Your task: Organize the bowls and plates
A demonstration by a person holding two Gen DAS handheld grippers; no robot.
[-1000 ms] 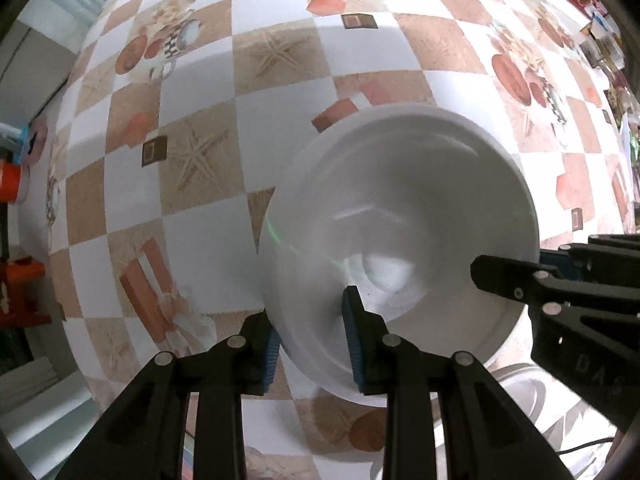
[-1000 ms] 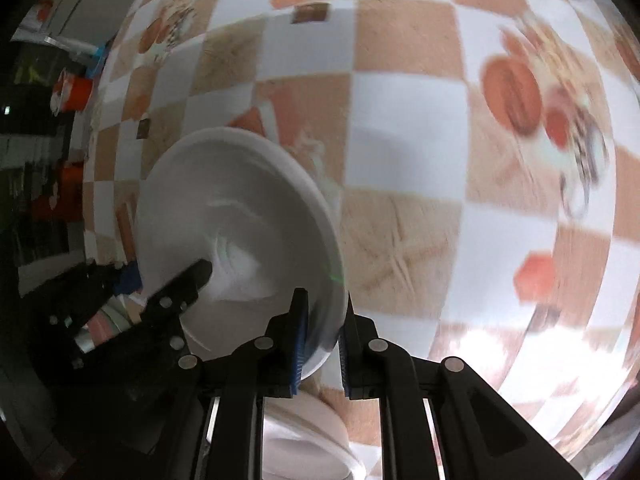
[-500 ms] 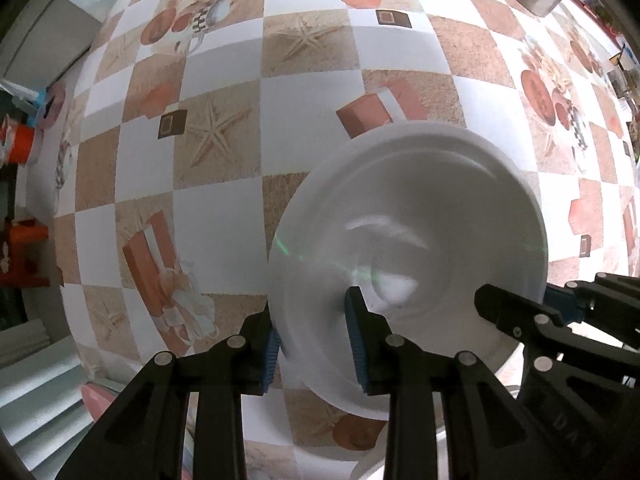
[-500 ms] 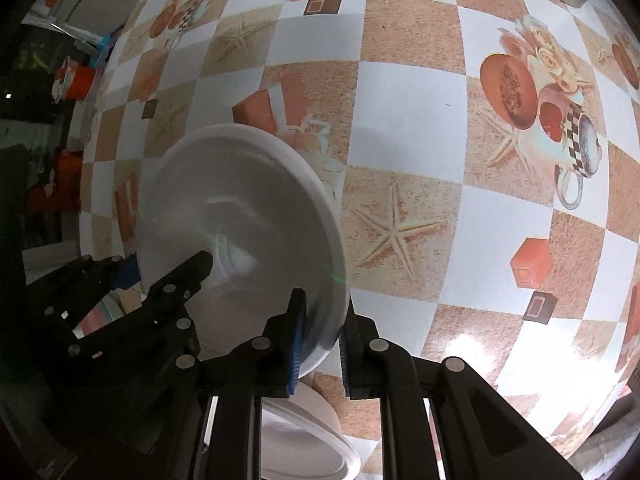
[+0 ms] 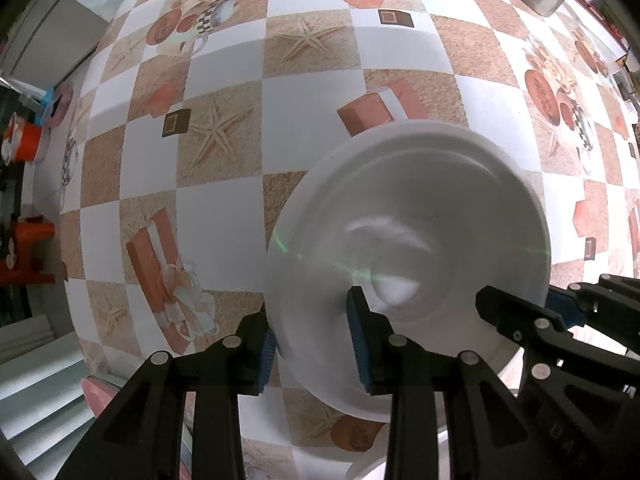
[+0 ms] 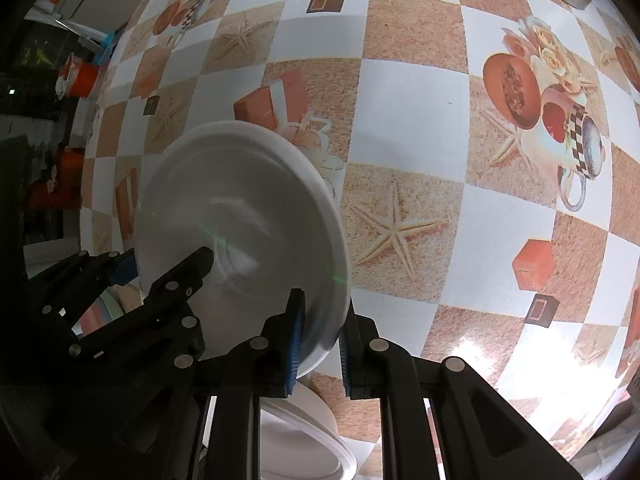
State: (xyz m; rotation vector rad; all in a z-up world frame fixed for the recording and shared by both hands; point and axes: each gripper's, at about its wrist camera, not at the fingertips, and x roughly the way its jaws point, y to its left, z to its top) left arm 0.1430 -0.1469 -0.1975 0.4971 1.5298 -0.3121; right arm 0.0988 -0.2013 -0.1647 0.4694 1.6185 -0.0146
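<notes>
Two grippers clamp one white bowl (image 5: 412,240), held tilted above the checkered tablecloth (image 5: 224,80). Left gripper (image 5: 314,340) is closed on the bowl's rim at 6 o'clock, one blue pad inside, one outside. Right gripper (image 6: 320,340) pinches the rim at the bowl's 4 o'clock edge, nearly shut. One more white dish (image 6: 304,440) lies below at 6 o'clock.

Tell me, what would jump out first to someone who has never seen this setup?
A big white bowl fills the middle of both views, held off the table with the left gripper and the right gripper each pinching opposite sides of its rim. Behind it spreads a loud checkered tablecloth printed with starfish, gift boxes and coffee cups. Another white dish sits just below the right gripper.
</notes>
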